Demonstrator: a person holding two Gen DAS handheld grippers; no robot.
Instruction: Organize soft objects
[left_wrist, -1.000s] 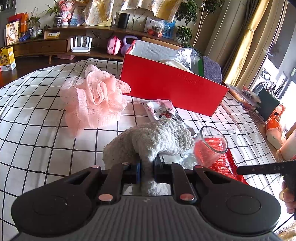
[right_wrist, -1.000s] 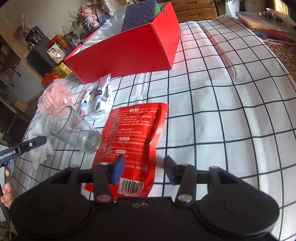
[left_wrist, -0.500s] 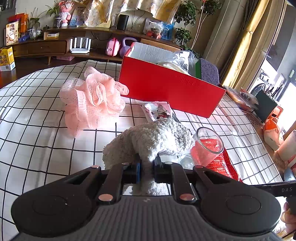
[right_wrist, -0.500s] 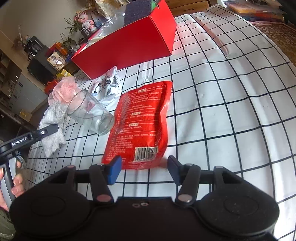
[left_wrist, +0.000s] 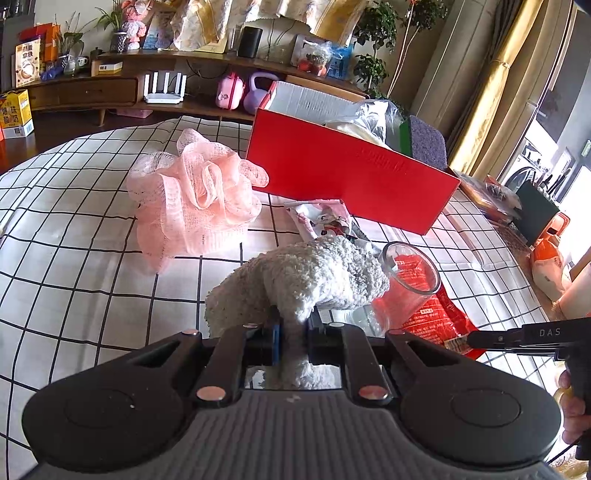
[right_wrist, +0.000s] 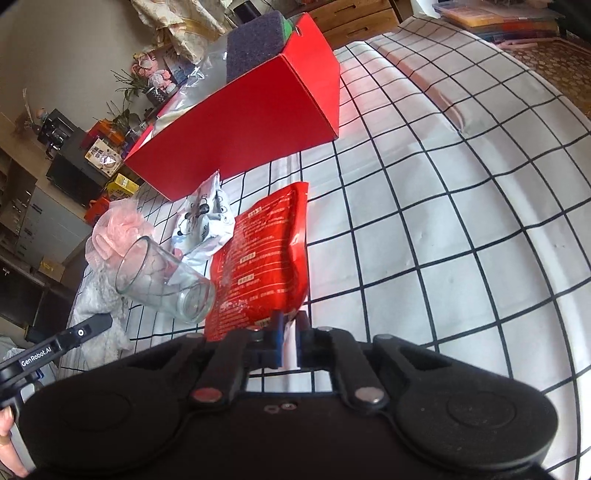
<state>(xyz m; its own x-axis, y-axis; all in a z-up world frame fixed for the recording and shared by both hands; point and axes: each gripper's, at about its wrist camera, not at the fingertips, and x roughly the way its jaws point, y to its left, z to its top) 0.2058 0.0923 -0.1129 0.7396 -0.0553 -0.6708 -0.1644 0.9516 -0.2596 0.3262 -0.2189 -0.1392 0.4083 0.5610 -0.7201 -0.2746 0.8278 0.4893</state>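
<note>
Table (right_wrist: 461, 229), white cloth with black grid: wide open room at right; rounded edge far right.
Red cardboard box (left_wrist: 351, 177), far centre, open-topped, partly filled: likely destination.
Pink mesh bath pouf (left_wrist: 195, 199): loose, left of box.
Fluffy white cloth (left_wrist: 314, 280): near centre, pinched in left gripper (left_wrist: 293, 332).
Red foil pouch (right_wrist: 269, 258): near edge clamped by right gripper (right_wrist: 290, 334), jaws nearly together.
Clear glass tumbler (right_wrist: 166, 284): tipped, touching pouch; lift clear of it.

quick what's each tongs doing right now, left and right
Left tongs: closed on the white fluffy cloth.
Right tongs: closed on the near edge of the red packet.
</note>
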